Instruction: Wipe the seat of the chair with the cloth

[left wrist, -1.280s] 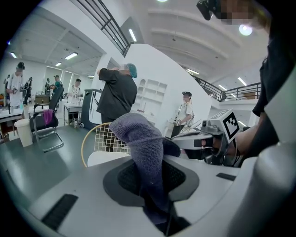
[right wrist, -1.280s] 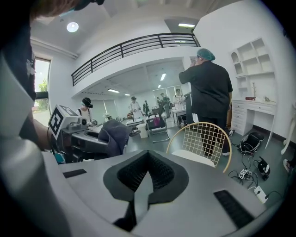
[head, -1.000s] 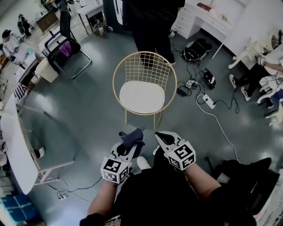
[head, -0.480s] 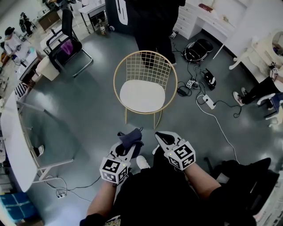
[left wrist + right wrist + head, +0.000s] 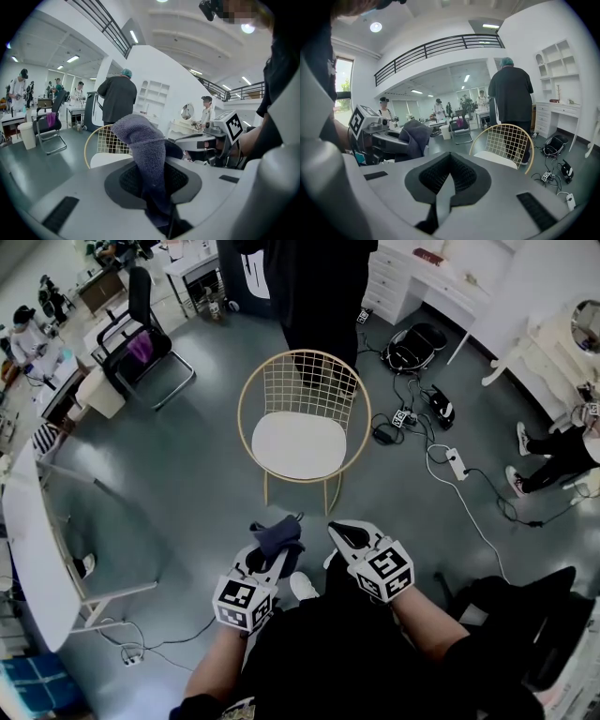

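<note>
The left gripper has its jaws closed on the cloth, a dark bluish-grey towel that is pinched at its lower part between the pads and stands up in a rounded bundle above the jaws in the left gripper view. The right gripper is just beside it, and its jaws are drawn together with only a thin slit between the pads and nothing in them. Both grippers are held low in front of the person's body, above the grey floor and apart from the chair. The chair has a gold wire back, and its white seat is bare. It faces the grippers, a little ahead of them. A person in dark clothes stands right behind the chair's back.
</note>
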`<state>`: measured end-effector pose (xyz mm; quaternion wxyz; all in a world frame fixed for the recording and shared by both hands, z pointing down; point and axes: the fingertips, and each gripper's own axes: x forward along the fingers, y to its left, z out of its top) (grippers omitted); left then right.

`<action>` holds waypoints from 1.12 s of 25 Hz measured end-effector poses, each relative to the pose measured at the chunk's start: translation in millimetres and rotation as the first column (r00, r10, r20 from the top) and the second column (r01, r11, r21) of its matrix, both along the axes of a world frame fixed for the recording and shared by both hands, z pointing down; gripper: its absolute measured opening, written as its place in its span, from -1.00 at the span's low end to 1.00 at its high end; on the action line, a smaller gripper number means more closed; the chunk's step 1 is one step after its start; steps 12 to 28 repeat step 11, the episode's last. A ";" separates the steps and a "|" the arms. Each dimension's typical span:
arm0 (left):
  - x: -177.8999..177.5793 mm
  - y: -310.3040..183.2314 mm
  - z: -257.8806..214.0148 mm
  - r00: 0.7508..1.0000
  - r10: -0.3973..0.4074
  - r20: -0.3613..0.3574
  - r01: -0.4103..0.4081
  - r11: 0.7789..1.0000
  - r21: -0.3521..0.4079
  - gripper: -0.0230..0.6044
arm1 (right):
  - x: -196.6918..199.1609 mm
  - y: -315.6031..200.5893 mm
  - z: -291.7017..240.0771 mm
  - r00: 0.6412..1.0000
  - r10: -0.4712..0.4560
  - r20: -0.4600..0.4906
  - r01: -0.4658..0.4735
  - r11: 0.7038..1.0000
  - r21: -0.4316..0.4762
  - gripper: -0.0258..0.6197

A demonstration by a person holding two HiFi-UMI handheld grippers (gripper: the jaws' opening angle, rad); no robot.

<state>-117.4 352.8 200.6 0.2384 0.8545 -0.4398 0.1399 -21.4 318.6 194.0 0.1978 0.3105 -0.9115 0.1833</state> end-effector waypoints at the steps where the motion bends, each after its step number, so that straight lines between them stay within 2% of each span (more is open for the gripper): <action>1: 0.4 1.5 0.4 1.000 0.002 0.001 -0.002 1.000 -0.001 -0.63 | 0.5 1.1 -0.2 1.000 0.000 0.000 0.000 1.000 0.002 -0.88; 28: 8.9 5.6 -1.6 1.000 0.003 0.005 -0.003 1.000 0.004 -0.63 | 8.9 4.6 -3.3 1.000 -0.001 0.005 0.001 1.000 0.012 -0.88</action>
